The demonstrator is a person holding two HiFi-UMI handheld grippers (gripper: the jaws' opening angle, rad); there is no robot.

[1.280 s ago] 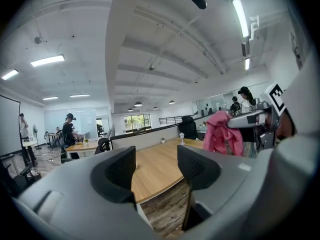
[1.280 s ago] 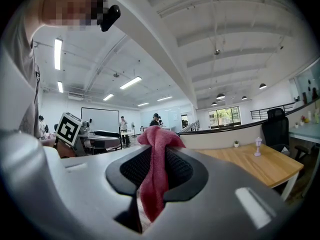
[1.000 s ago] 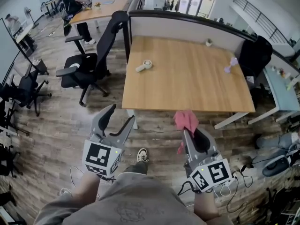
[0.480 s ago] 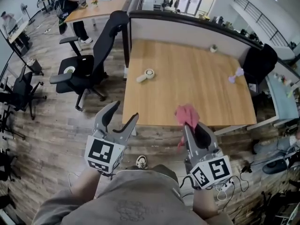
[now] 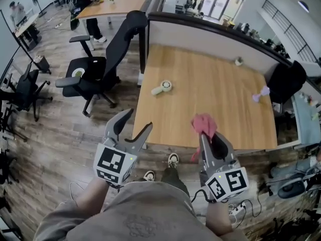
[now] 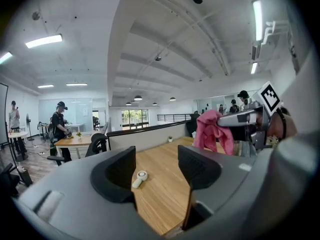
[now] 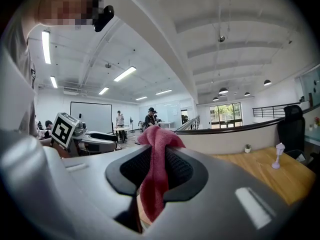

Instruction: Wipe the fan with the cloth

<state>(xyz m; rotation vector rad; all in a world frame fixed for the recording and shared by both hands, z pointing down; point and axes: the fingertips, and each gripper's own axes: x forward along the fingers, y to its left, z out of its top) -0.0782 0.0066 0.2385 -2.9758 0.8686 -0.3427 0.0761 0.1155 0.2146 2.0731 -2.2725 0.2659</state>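
**On the desk ahead: fan untouched, cloth loaded**

On the wooden desk (image 5: 200, 104), left of centre, the white handheld fan (image 5: 161, 88) lies flat, well apart from both of your tools. That's your target, and nothing is touching it.

Your left gripper (image 5: 135, 123) is released, jaws spread with only air between them. Its own view frames the handheld fan (image 6: 136, 178) right in that gap, so it looks lined up to steady or lift the fan while you wipe.

Your right gripper (image 5: 207, 138) is clenched on the pink cloth (image 5: 203, 125). The cloth (image 7: 157, 169) bunches above the jaw tips and trails below them, a loose wad out front that should serve as the wiping face.

Both tools are held up near the desk's front edge, so I'd judge you're on the approach, wiping not yet begun.

Further out there's a black office chair (image 5: 100, 67) off the left corner, a grey partition (image 5: 200, 34) along the back and a small purple object (image 5: 261, 93) far right.
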